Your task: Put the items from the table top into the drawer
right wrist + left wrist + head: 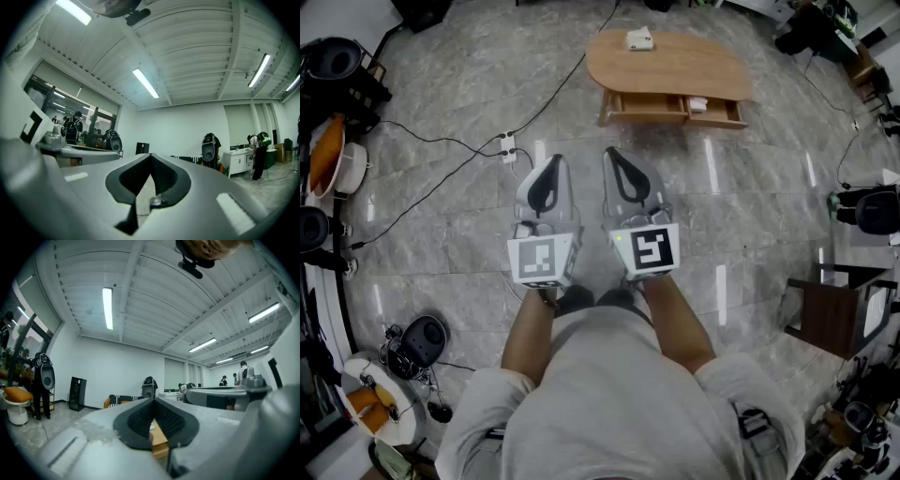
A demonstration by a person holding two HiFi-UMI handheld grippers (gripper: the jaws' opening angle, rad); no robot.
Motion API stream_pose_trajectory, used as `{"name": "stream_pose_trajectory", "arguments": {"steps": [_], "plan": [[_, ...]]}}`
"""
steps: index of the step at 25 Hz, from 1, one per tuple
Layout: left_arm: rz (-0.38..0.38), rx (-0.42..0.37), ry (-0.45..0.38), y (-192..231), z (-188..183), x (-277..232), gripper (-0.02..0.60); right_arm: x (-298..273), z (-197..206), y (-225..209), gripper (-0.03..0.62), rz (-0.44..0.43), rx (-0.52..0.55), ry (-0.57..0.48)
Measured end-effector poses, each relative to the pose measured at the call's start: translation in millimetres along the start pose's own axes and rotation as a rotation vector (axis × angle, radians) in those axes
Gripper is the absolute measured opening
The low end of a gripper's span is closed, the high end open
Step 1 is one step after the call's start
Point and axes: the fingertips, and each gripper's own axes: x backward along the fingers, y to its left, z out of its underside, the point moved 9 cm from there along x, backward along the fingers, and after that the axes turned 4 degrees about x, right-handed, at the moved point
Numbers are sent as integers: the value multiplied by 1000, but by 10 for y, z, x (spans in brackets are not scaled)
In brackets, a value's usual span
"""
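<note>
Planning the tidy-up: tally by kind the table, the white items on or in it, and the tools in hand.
table: 1
white items: 2, one on top, one in the drawer
tools: 2, left tool, right tool
Total: 5

No legible text, brand, number or label is found in any view; the only signs are black-and-white square marker patterns (541,261) on the left gripper (551,161) and the right gripper (611,154), which carry no readable characters.
</note>
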Motion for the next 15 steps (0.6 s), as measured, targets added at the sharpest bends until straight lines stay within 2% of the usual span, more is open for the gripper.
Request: {"name": "stream_pose_trajectory", "arguments": {"steps": [10,15], "plan": [[52,-9,8,635,31,-21,18,-448,3,385,6,37,-25,16],[48,11,27,868,110,-197,17,-649,135,351,6,58,-18,48]]}}
